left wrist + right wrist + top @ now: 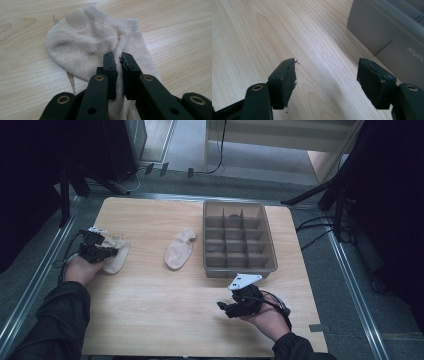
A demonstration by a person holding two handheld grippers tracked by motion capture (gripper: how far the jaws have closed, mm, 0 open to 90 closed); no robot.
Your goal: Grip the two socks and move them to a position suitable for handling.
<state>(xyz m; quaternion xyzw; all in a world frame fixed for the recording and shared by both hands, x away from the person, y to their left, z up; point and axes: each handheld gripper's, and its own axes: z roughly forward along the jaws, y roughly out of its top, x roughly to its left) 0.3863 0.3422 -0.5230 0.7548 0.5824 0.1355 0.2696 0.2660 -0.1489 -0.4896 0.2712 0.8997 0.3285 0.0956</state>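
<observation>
Two pale socks on a light wooden tabletop (150, 305). One sock (117, 256) far over at the left side, lying flat on the wood, under the left gripper (100, 251). In the left gripper view, jaws squeezed almost together, pinching a small fold of that sock (87, 45) between the pads. Soft knit bunched up right at the tips, cuff end away from the camera. Left hand (82, 269) wrapped around the black tool.

Second sock (180, 249) near the middle of the tabletop, flat, apart from both grippers and just left of the grey tray (239, 270). Tray split into many small boxes, sitting at the far right part of the wood.

Right gripper (226, 307) down at the near right, close to the front wall of the tray, held in the right hand (267, 316). Grey three-cornered plate on top of it. In the right gripper view, jaws wide apart, nothing between them, bare wood below, grey tray wall (382, 27) off to one side. Dark floor and black stands around the tabletop.
</observation>
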